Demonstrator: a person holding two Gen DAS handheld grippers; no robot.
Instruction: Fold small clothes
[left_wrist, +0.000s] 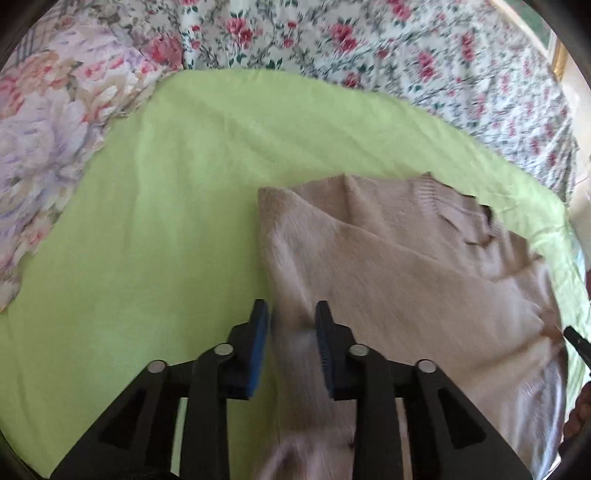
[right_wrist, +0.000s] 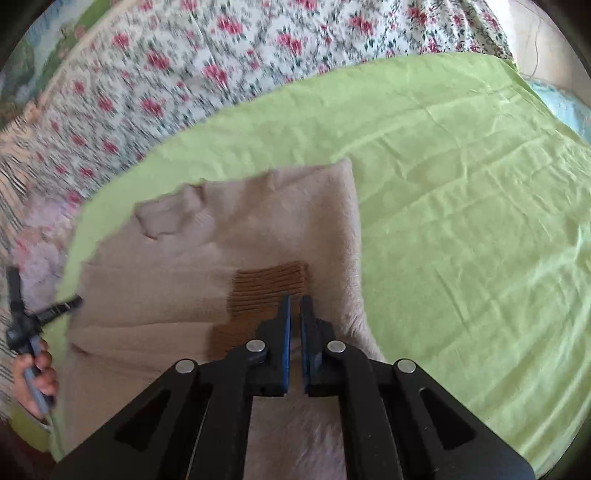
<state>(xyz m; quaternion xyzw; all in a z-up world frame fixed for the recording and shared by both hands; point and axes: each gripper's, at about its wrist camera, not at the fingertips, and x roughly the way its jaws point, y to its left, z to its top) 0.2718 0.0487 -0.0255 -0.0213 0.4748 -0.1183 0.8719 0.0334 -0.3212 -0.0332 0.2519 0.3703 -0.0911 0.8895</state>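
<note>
No legible writing or brand anywhere; blur softens both views. Beige knit sweater (left_wrist: 406, 266) lies on a lime-green sheet (left_wrist: 166, 221), itself spread over a bed (left_wrist: 424, 48) with a white cover printed in small pink roses. Sweater is soft, fuzzy, fine-ribbed at the collar; one sleeve folded across the body, its cuff (right_wrist: 269, 291) a darker brown rib knit. Sheet is thin woven cloth with creases. At the left a bulkier cover (left_wrist: 48, 122) with large pastel flowers. Left gripper (left_wrist: 291, 314): black arms, blue ridged pads, jaws apart with the sweater's edge rising between them; pads not pressing it, as far as the blur allows. Right gripper (right_wrist: 295, 302): jaws together, only a thin slit, tips at the brown cuff; cannot tell whether any fabric is pinched. A hand (right_wrist: 37, 373) holds the left gripper's handle.
</note>
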